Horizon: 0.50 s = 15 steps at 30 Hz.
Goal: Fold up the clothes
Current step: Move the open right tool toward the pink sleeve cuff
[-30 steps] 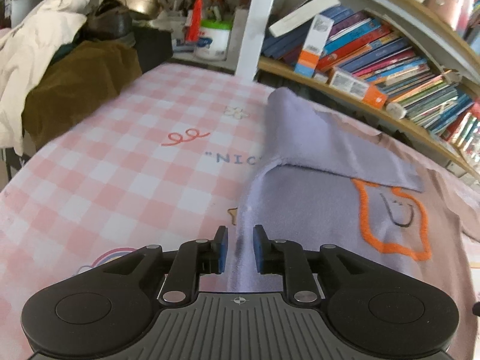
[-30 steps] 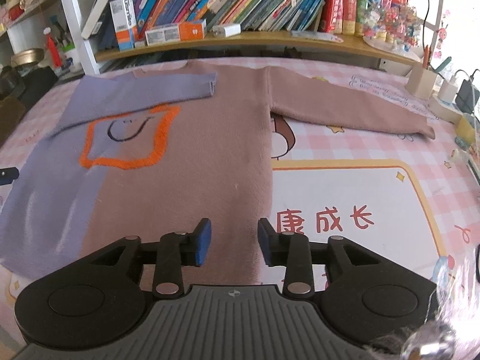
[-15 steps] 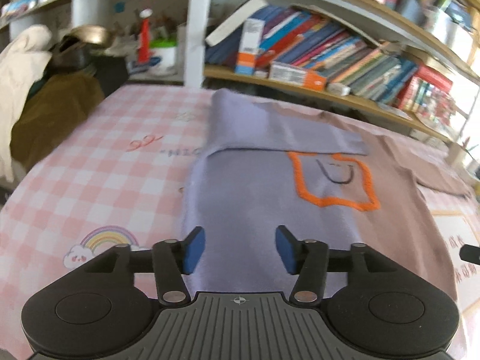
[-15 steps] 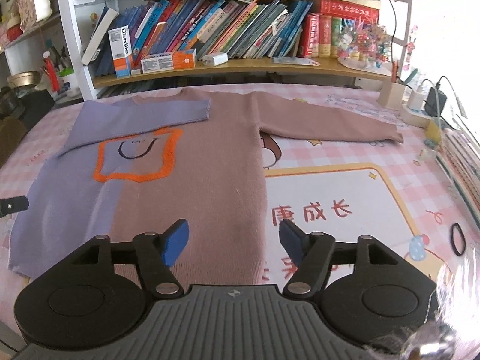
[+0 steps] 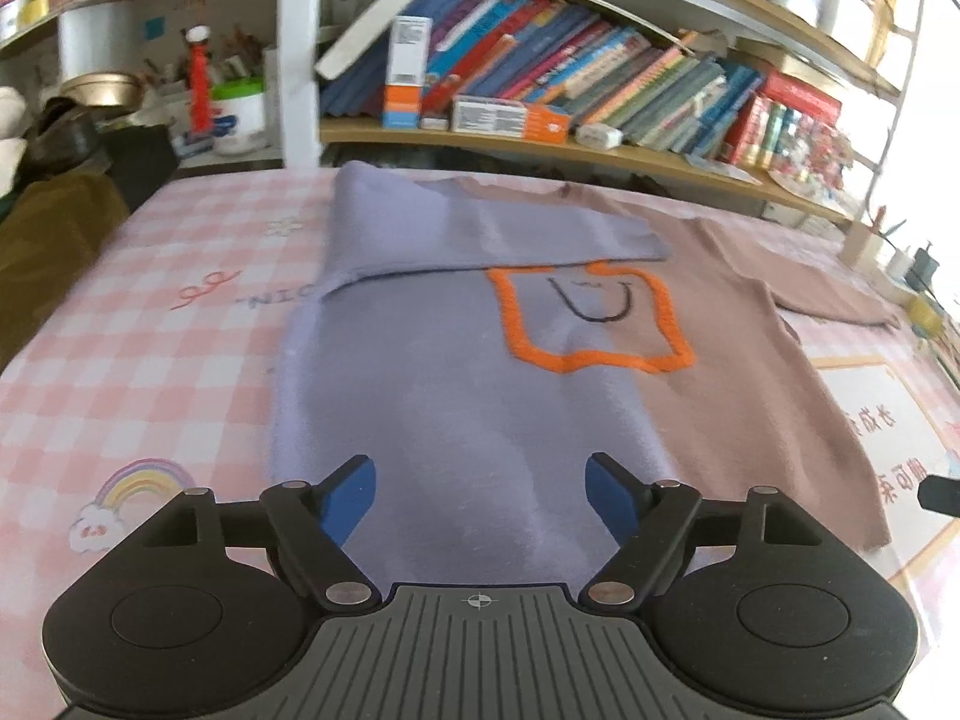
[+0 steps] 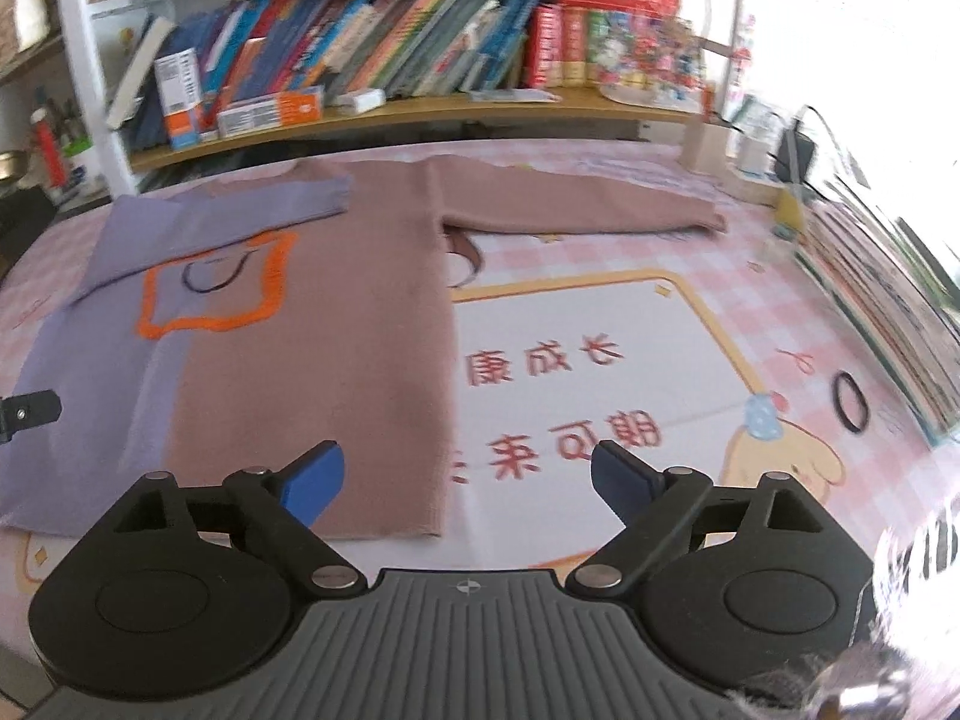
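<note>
Two-tone sweater (image 6: 312, 360) lying flat, front up, on the pink checked desk (image 5: 150, 360), neck toward the bookshelf (image 6: 420, 108) at 12 o'clock. Stage reached: the lilac sleeve (image 5: 480, 228) is folded across the chest above the orange-outlined motif (image 5: 591, 324); the brown sleeve (image 6: 576, 204) lies unfolded, stretched toward 2 o'clock in the right wrist view. Left gripper (image 5: 480, 495) and right gripper (image 6: 465, 477) sit near the hem; their fingers have just been opening and now stand wide, released, with nothing pressed between them. Remaining, by judgement: fold the brown sleeve inward, then fold the body.
</note>
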Tool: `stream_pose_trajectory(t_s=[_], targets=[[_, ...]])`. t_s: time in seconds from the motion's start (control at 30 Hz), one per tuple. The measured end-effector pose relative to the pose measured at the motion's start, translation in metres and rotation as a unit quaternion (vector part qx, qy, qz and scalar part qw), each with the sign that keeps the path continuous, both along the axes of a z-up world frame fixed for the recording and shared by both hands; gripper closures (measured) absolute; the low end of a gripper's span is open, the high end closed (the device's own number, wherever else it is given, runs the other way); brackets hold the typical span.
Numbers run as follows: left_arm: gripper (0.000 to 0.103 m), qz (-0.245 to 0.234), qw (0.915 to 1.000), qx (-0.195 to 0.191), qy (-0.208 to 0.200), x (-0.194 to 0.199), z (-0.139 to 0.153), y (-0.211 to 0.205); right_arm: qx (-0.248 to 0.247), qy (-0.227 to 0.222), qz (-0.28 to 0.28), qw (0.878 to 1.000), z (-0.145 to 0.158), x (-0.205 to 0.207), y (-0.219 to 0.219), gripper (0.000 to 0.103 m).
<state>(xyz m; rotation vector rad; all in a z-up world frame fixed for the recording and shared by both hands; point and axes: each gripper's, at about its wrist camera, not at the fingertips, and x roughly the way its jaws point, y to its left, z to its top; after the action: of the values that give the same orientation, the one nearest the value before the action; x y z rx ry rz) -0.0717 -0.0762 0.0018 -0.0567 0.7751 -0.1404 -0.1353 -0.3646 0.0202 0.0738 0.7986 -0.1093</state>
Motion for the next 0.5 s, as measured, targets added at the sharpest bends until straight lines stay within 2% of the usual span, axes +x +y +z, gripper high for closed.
stream_pose_trajectory(t_s=[0.17,0.5], targets=[[0.019,-0.005,1.0,-0.001,0.0,0.006,-0.001,-0.009,0.0,0.005,-0.022,1.0,-0.001,0.001,-0.011,0.013],[0.018,0.023,0.9997,-0.004,0.009,0.022,-0.004,-0.02,0.001,0.006,-0.023,1.0,-0.004,0.022,-0.033,0.012]])
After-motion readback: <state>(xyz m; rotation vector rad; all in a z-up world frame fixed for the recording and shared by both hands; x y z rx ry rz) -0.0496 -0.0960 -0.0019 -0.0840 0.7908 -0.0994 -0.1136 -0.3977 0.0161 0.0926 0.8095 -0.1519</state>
